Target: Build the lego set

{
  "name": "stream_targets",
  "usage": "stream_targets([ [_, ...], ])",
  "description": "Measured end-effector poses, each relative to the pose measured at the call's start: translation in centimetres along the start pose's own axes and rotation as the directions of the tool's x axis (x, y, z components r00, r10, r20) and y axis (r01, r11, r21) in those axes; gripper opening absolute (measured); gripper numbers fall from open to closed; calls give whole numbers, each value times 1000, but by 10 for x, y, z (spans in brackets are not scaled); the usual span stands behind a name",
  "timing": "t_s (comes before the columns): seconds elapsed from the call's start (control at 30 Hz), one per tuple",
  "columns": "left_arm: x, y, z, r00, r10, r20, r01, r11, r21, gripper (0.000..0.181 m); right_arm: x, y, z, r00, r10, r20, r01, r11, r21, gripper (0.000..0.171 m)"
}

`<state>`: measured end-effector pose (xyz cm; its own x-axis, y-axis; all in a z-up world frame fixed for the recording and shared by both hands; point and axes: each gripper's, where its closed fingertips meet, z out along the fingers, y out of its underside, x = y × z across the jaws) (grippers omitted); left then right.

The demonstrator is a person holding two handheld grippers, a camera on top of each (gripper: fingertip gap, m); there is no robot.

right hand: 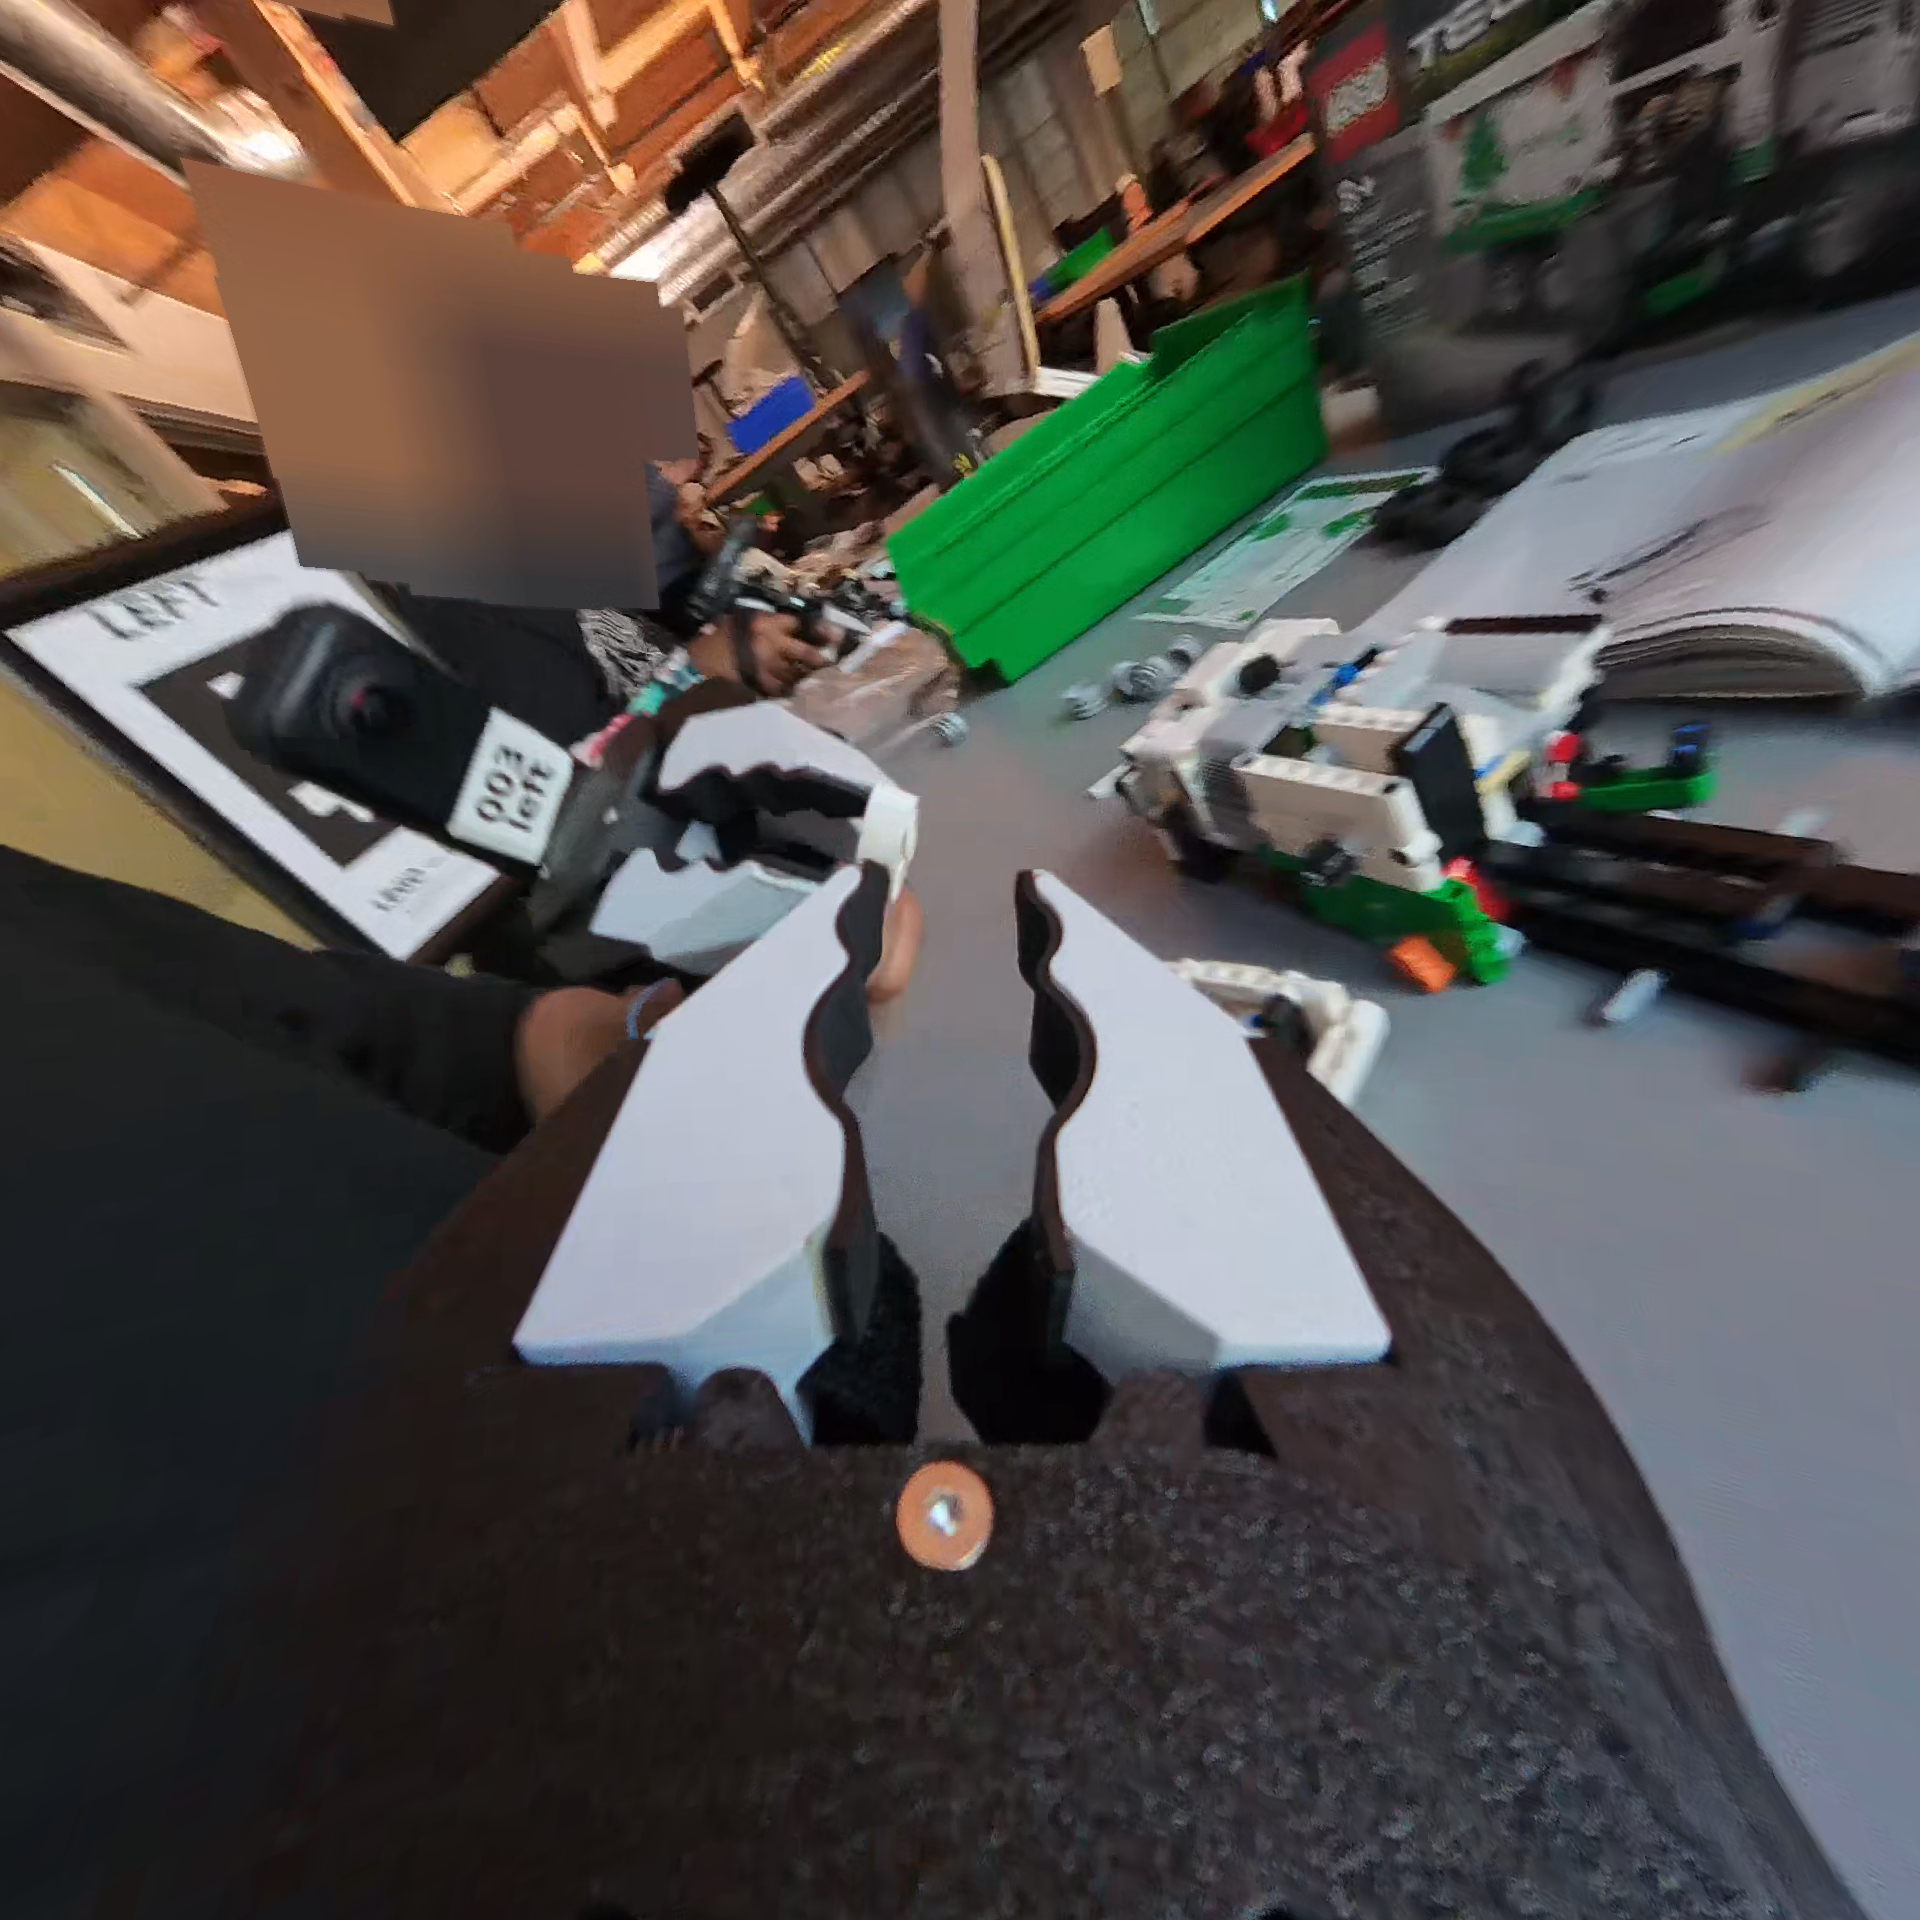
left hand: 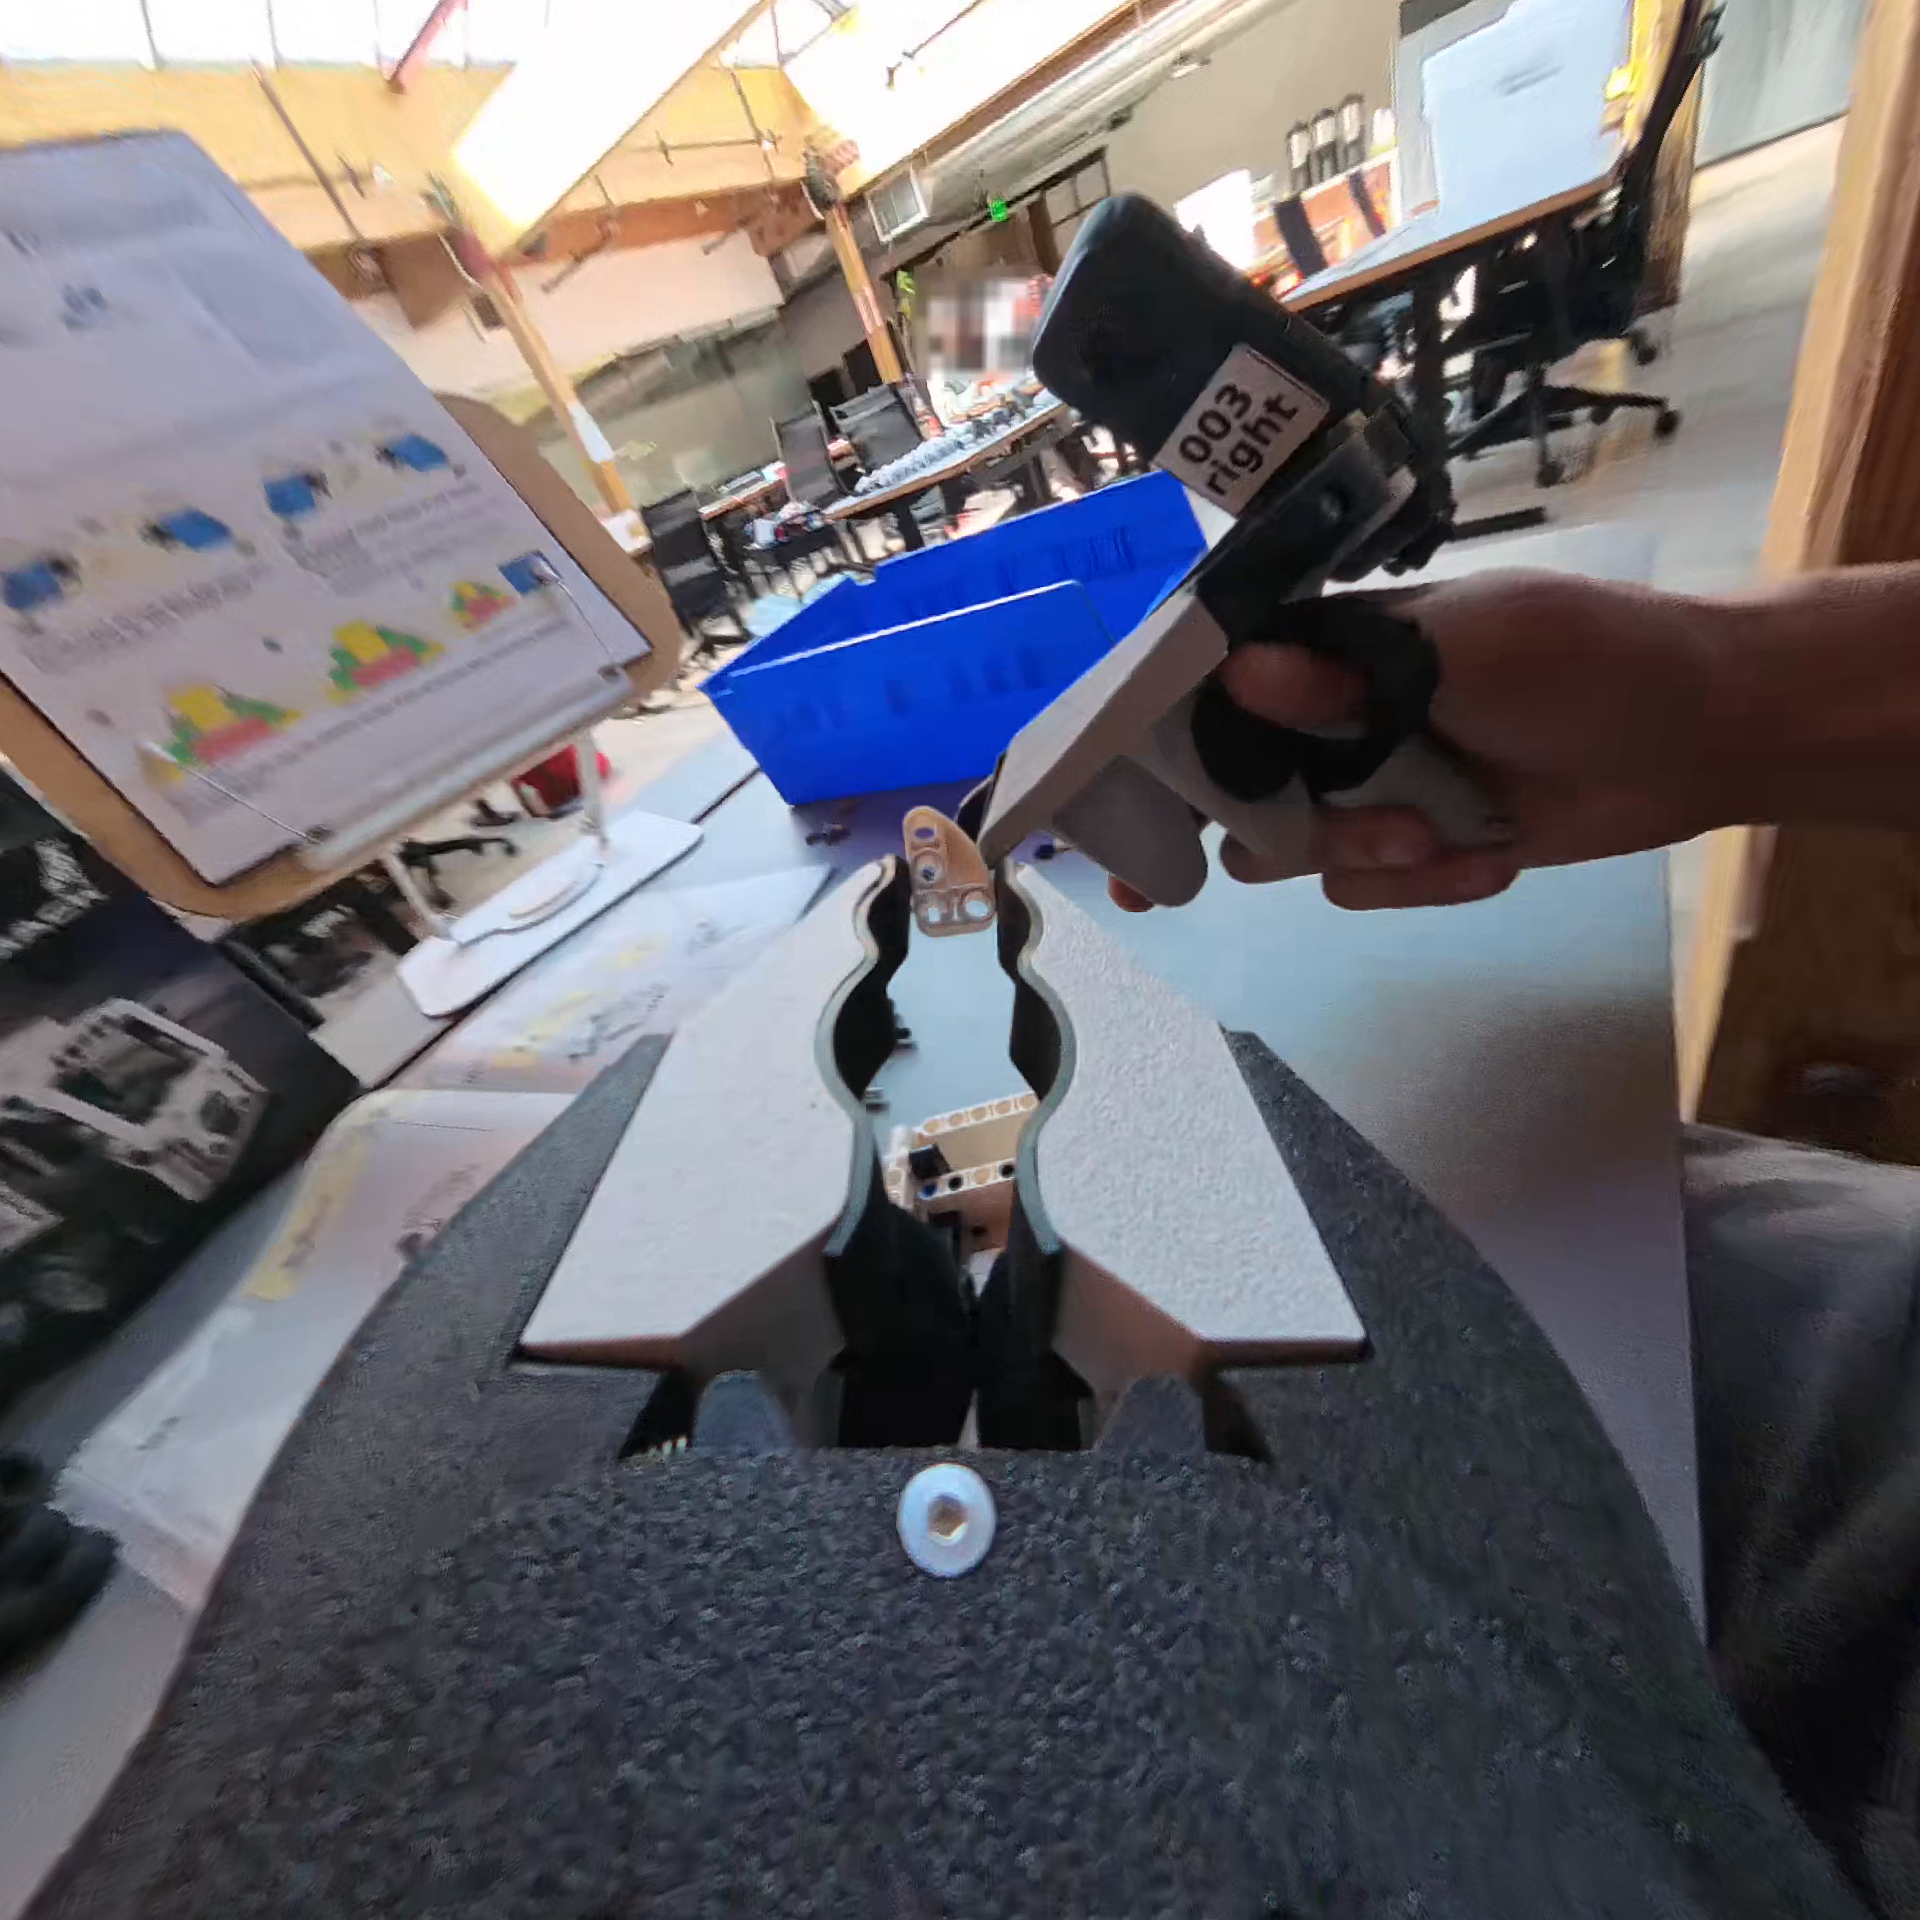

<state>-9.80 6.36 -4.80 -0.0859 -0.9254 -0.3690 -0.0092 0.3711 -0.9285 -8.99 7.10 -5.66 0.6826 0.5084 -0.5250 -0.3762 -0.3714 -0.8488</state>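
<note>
My left gripper [left hand: 948, 883] is shut on a small pale L-shaped Lego beam [left hand: 940, 857] with pin holes, held upright at its fingertips above the grey table [left hand: 1351, 997]. My right gripper [left hand: 987, 831], held in a hand, reaches in from the right, its tip just beside the beam. In the right wrist view the right gripper [right hand: 945, 888] is open and empty. The left gripper [right hand: 883, 826] shows just past its left finger, with the white beam [right hand: 896, 821] at its tip. A white and green Lego truck build [right hand: 1340, 800] lies on the table, with a white frame piece [right hand: 1320, 1023] near it.
A blue bin [left hand: 935, 665] and an instruction sheet on a stand [left hand: 260, 520] stand behind. A green bin [right hand: 1112, 499], an open manual [right hand: 1714, 551], the set's box [right hand: 1558, 156] and loose wheels [right hand: 1132, 681] lie beyond the build. A wooden post [left hand: 1849, 623] is at the right. Both grippers' tips are close together, under 4 cm apart.
</note>
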Motion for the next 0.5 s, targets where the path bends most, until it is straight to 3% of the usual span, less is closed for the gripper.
stream_targets([
  [0.1,4,-5,-11,988,143,54,-141,989,-34,15,-30,-4,0,991,34,132,-38,999,31,23],
  [0.17,8,-7,-19,987,154,53,-153,988,-25,14,-49,-4,0,976,59,212,-67,997,27,24],
  [0.33,24,-9,-32,969,247,9,-247,969,-12,15,-54,10,12,984,33,174,-27,999,-41,24],
  [0.5,36,-1,-33,942,333,-31,-334,941,-47,15,-53,22,12,989,19,148,-6,996,-86,10],
])
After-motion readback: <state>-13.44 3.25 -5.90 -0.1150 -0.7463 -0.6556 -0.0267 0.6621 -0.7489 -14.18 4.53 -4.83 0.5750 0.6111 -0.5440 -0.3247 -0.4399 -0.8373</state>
